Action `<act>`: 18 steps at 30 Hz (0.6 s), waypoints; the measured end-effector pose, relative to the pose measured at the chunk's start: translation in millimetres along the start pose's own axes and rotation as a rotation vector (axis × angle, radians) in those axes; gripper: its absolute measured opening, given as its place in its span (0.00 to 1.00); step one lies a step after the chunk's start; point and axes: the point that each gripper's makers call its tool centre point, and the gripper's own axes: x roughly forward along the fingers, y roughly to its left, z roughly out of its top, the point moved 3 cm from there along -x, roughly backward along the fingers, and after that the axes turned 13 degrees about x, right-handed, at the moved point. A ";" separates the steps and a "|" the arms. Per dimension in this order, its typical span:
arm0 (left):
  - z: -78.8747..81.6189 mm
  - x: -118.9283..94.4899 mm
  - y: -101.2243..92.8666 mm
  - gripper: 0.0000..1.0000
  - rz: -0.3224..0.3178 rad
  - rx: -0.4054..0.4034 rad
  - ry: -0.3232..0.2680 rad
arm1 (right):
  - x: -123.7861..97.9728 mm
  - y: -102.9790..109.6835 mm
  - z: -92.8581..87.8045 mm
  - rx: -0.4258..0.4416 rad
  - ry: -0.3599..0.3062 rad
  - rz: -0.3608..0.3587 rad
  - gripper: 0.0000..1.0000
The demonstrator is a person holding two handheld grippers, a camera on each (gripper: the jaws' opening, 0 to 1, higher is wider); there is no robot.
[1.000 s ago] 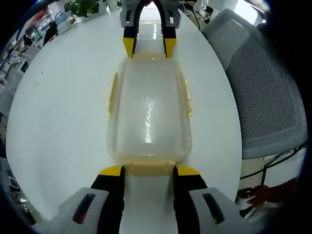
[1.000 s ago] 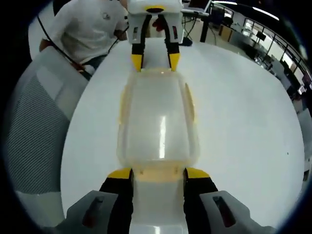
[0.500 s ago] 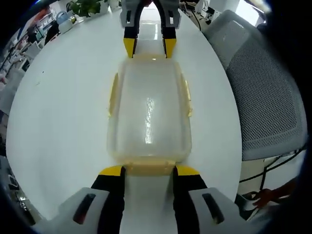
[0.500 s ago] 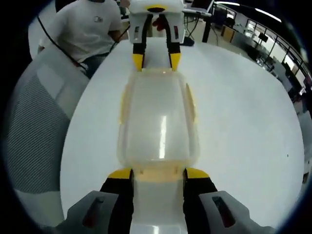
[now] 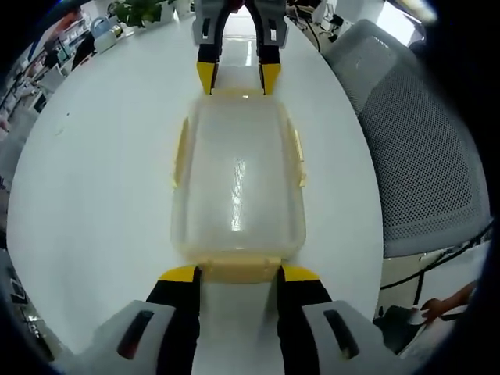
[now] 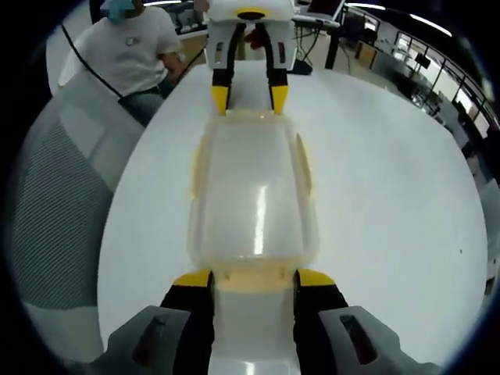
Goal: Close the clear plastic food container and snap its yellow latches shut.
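Left gripper view: the clear plastic container [image 5: 237,183] lies lid-on in the middle of the white round table [image 5: 94,172], long axis running away from the camera. The left hand-held gripper [image 5: 237,273] has its two yellow-tipped jaws parted about as wide as the near end latch [image 5: 237,269], one tip at each of its corners; whether they press on it I cannot tell. At the far end the right hand-held gripper [image 5: 237,76] meets the container the same way, jaws spread, tips at the far edge. Pale yellow side latches [image 5: 181,148] lie along both long sides. A grey mesh chair [image 5: 422,148] stands beside the table, and a potted plant [image 5: 137,11] sits at the far edge. Right gripper view: same container [image 6: 254,195] seen from the opposite end. The right hand-held gripper [image 6: 254,277] straddles the near yellow end latch [image 6: 254,275], jaws open to its width. The left hand-held gripper [image 6: 250,97] stands at the far end. A person in a white shirt [image 6: 129,47] sits beyond the table, behind a grey chair [image 6: 55,203].
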 end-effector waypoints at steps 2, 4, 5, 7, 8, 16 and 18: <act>0.3 -1.3 0.1 0.37 0.004 0.000 -0.004 | -0.3 -0.4 0.0 -0.002 -0.001 -0.001 0.38; 0.5 -2.6 0.0 0.37 0.007 0.000 -0.008 | -1.8 0.1 0.4 0.000 -0.004 0.001 0.38; 1.0 -4.0 -0.3 0.37 0.010 0.001 -0.011 | -2.8 0.4 0.9 0.000 -0.006 0.000 0.38; 1.0 -5.0 -1.1 0.37 0.011 0.002 -0.013 | -3.9 1.6 1.6 0.004 -0.011 0.006 0.38; 0.9 -5.3 -1.3 0.37 0.012 0.005 -0.013 | -4.2 1.9 1.9 0.005 -0.012 0.007 0.38; 3.9 -9.4 -2.3 0.37 0.020 0.009 -0.025 | -9.1 4.3 2.6 0.004 -0.014 0.006 0.38; 4.6 -10.3 -2.5 0.37 0.021 0.009 -0.027 | -10.5 4.4 2.8 0.002 -0.016 0.005 0.38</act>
